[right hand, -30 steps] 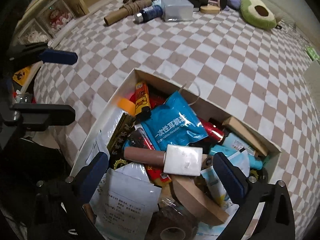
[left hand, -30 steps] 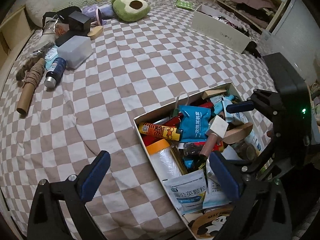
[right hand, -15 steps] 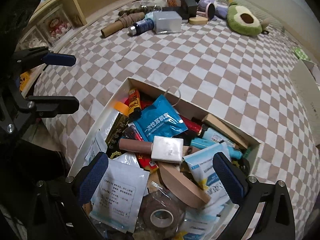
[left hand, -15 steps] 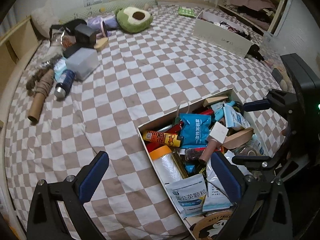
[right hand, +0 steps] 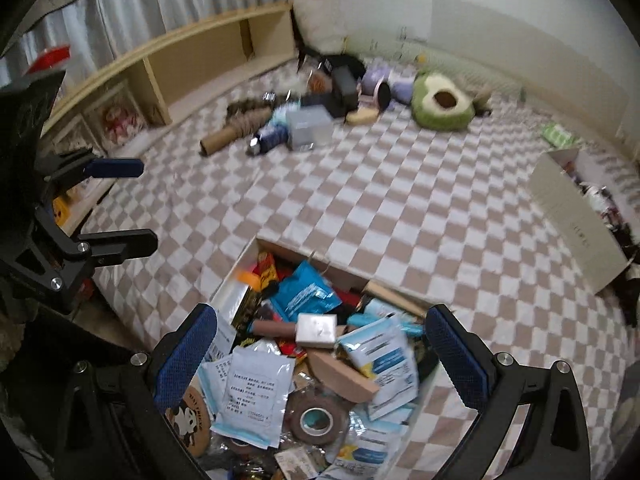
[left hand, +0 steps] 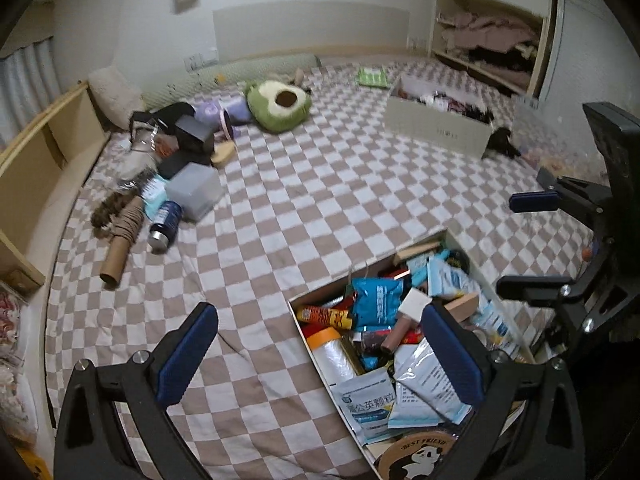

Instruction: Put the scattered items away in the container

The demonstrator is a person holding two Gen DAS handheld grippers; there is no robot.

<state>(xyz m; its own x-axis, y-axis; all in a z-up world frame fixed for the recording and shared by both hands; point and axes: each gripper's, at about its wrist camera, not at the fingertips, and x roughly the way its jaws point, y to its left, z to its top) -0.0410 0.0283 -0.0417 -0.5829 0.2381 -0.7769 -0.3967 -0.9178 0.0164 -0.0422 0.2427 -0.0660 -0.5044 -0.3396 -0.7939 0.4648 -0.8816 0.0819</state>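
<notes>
A cardboard box full of packets, tubes and tape sits on the checkered bed near me; it also shows in the right wrist view. My left gripper is open and empty above the box's left side. My right gripper is open and empty over the box contents. Scattered items lie far off at the bed's head: a cardboard tube, a blue can, a translucent box, black boxes and an avocado plush.
A second white box stands at the far right of the bed. A wooden shelf runs along the bed's left side. A green packet lies near the far wall. An open closet is behind.
Both grippers have lifted and tilted up, so the box looks smaller and lower and more of the room and walls show. Both stay open and empty.
</notes>
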